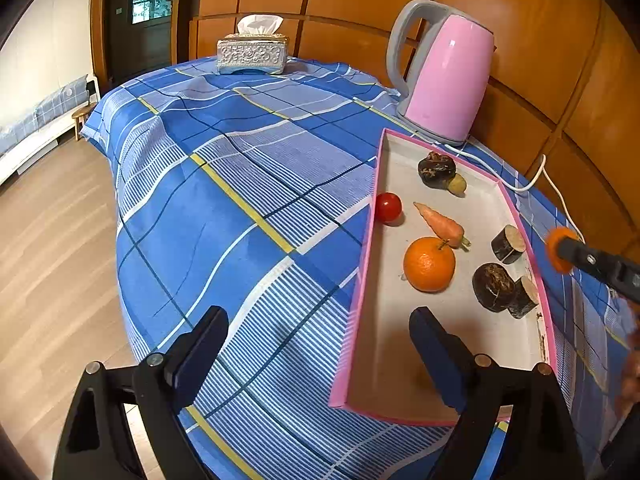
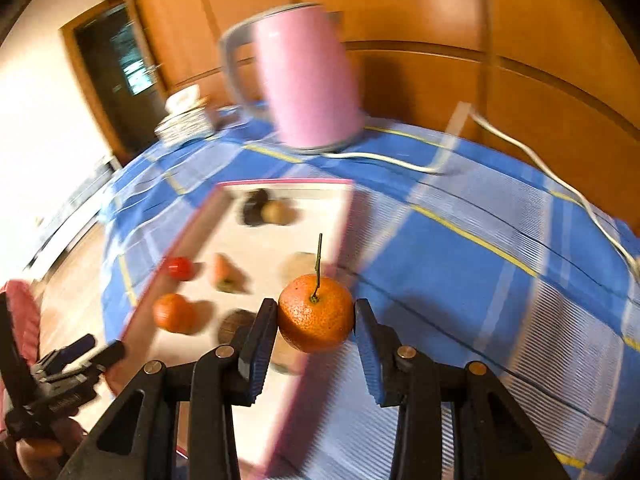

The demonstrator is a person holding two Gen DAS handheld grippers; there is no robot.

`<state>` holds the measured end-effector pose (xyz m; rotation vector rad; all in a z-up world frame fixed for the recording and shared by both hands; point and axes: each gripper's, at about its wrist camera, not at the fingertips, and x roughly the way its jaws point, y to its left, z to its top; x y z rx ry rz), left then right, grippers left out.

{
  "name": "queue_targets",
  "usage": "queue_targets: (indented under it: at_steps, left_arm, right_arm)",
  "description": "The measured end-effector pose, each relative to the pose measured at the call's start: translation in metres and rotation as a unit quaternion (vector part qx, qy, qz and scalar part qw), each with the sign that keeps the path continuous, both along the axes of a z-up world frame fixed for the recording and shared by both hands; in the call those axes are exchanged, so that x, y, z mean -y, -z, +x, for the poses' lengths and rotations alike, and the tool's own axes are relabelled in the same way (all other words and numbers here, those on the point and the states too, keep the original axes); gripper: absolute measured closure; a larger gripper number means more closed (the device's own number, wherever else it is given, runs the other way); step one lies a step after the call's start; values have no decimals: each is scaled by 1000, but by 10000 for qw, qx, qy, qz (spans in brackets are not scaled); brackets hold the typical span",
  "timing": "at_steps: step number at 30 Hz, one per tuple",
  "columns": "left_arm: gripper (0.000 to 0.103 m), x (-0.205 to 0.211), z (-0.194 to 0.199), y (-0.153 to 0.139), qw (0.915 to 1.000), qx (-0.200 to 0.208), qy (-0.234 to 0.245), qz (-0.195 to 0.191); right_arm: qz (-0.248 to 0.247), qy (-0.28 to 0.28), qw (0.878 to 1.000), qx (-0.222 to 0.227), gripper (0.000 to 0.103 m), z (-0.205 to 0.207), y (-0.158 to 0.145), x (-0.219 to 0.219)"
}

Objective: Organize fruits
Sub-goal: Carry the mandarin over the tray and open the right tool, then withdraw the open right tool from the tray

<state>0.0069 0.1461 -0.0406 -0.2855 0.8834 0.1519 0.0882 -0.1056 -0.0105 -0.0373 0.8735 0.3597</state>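
We see our right gripper (image 2: 316, 320) with jaws clamped on a stemmed mandarin (image 2: 315, 314), held above the blue plaid desk (image 2: 460, 280) beside the pink-rimmed tray (image 1: 362, 280); our left gripper (image 1: 320, 344) hovers at the tray's near end, jaws apart, empty; another mandarin (image 1: 429, 265) lies inside with a carrot (image 1: 439, 224).

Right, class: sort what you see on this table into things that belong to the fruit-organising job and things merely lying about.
Belongs to the job:
- right gripper, shut on a stemmed orange
- pink-rimmed tray
- orange in the tray
- red tomato
- carrot
- left gripper, open and empty

Lying about:
- pink kettle
- its white cord
- tissue box
- checked tablecloth
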Motion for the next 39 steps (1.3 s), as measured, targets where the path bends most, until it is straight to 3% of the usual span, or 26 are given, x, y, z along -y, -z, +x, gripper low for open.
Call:
queue_targets:
  at_steps: [4,12,16,23,34,39]
  left_arm:
    - [6,-3,1,0,10000,-3,-54,35]
    - [2,-3,2,-1,9999,60,-71,135]
    - [1,-1,1,-5,9996,140,-67,223]
    - [0,6,-3,-17,9990,345,-14,276]
    - [0,33,-8,-26,9954,372,75,877]
    - [0,34,-10,-25,9965,345,39,765]
  right_arm:
    - [-129,-279,9995,-49,64,11,9,-35]
    - [-334,-391,9982,-303,61,29,35,-64]
    - [-291,-354,9987,-210,45,23,31,-58]
    - [-176,-187,9996,75,45,-3,16,-41]
    - [-401,897,9935,570,42,-64,13,0]
    - [-458,1043,9917,590,42,-77,17,9]
